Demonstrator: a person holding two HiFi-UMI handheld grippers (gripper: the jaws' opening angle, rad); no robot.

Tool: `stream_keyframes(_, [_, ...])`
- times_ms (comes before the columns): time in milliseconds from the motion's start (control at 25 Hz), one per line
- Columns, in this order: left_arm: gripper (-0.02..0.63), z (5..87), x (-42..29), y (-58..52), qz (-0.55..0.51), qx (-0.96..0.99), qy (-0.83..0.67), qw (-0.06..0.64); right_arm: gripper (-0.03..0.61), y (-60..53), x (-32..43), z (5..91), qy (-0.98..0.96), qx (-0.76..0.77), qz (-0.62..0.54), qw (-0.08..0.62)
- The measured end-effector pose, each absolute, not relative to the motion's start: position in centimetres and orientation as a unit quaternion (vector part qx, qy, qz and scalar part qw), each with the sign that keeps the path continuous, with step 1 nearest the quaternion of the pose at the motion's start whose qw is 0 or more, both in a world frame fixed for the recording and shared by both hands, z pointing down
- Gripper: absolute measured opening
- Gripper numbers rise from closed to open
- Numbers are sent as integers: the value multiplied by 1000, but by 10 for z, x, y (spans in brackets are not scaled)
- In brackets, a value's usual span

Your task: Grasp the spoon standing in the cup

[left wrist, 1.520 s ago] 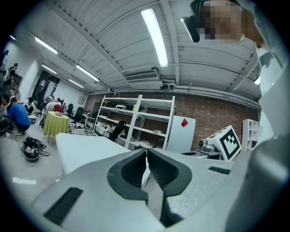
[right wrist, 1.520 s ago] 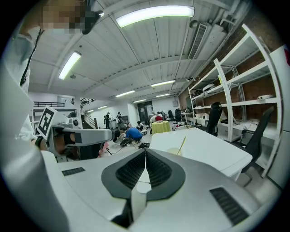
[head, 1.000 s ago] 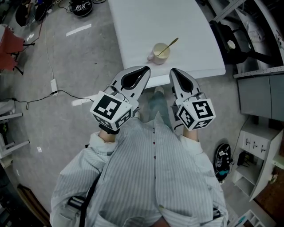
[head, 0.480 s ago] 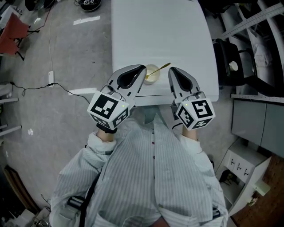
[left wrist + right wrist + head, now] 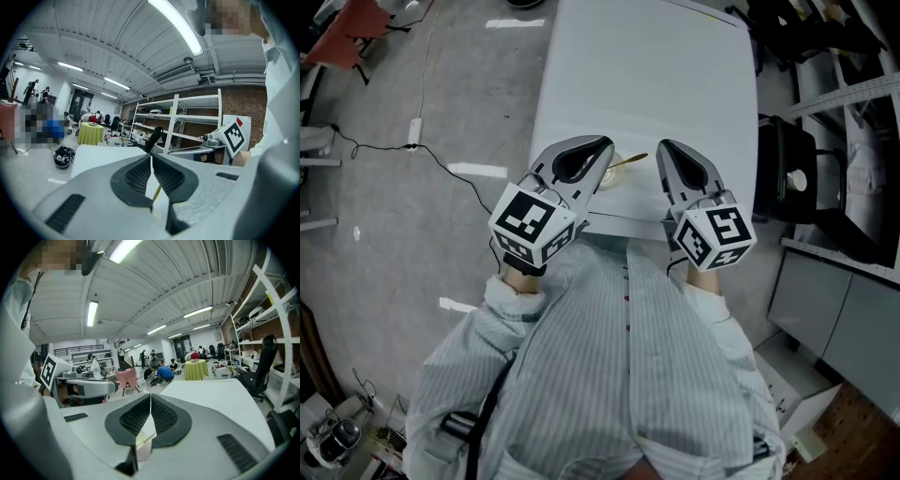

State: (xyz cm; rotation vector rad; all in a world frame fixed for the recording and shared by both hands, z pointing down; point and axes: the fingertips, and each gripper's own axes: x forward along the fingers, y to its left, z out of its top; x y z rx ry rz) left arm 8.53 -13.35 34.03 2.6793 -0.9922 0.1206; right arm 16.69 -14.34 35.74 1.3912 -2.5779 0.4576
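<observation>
Head view: the left hand-held gripper [image 5: 602, 145] hangs clenched and empty over the bench [image 5: 656, 75] edge, partly covering the cup [image 5: 610, 174]. The spoon [image 5: 630, 160] stands in that cup, its handle leaning toward the right hand-held gripper [image 5: 666, 147], likewise clenched on nothing

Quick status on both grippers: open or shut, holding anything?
Left gripper: jaws shut, nothing between them.
Right gripper: jaws shut, nothing between them.

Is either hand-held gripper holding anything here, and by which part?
Nothing is held. The left hand-held gripper and right hand-held gripper are shut and empty; the gold metal spoon stands ungrasped in the pale ceramic cup.
</observation>
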Motion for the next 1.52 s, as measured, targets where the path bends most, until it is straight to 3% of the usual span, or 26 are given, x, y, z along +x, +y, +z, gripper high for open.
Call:
stream_keyframes(1160, [23,383,104,-148,92,940,-289,157,11,-177,170,380,-862,462,184,94])
stream_keyframes(1520, [66,409,118,-143,142,942,-257,166,11,-173,181,389,-853,473,200,93])
